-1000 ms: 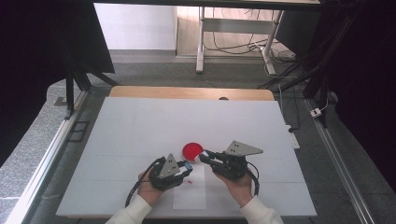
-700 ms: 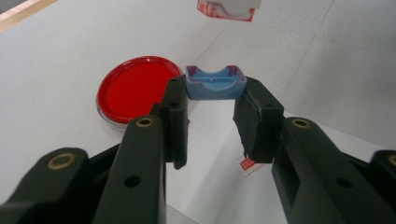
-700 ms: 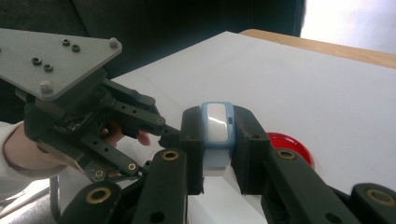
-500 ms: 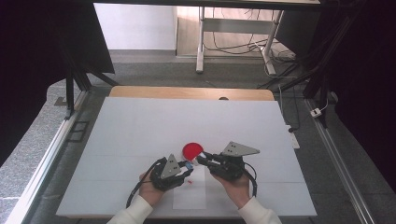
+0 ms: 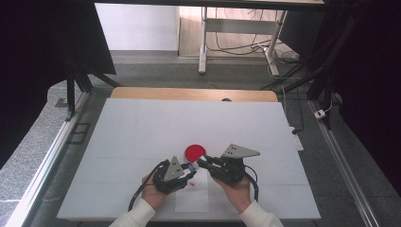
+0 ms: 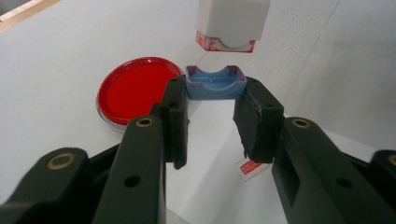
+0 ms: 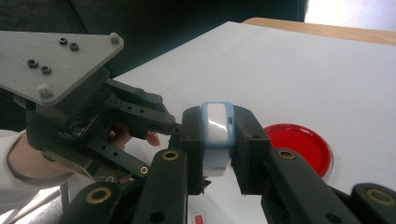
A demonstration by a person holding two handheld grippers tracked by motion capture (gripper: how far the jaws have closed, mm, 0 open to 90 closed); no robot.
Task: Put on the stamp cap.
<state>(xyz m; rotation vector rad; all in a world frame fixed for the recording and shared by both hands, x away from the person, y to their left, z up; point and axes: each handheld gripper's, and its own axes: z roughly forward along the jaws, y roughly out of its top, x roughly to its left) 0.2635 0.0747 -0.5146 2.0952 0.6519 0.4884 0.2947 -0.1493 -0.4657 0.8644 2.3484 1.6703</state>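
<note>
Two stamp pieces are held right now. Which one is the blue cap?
The one between the left gripper fingers: the blue cap, hollow side showing. The right gripper holds the white stamp body.

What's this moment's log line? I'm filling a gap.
left gripper shut on blue cap | right gripper shut on stamp | cap off stamp | red ink pad nearby

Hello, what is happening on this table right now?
A person works at a white table with a gripper in each hand. The left gripper is shut on a small blue cap. The right gripper is shut on a white stamp body with a blue top; in the left gripper view the stamp body hangs just above the cap, apart from it. A round red ink pad lies on the table beside them. Under the grippers there is a white paper sheet with a small red mark.
</note>
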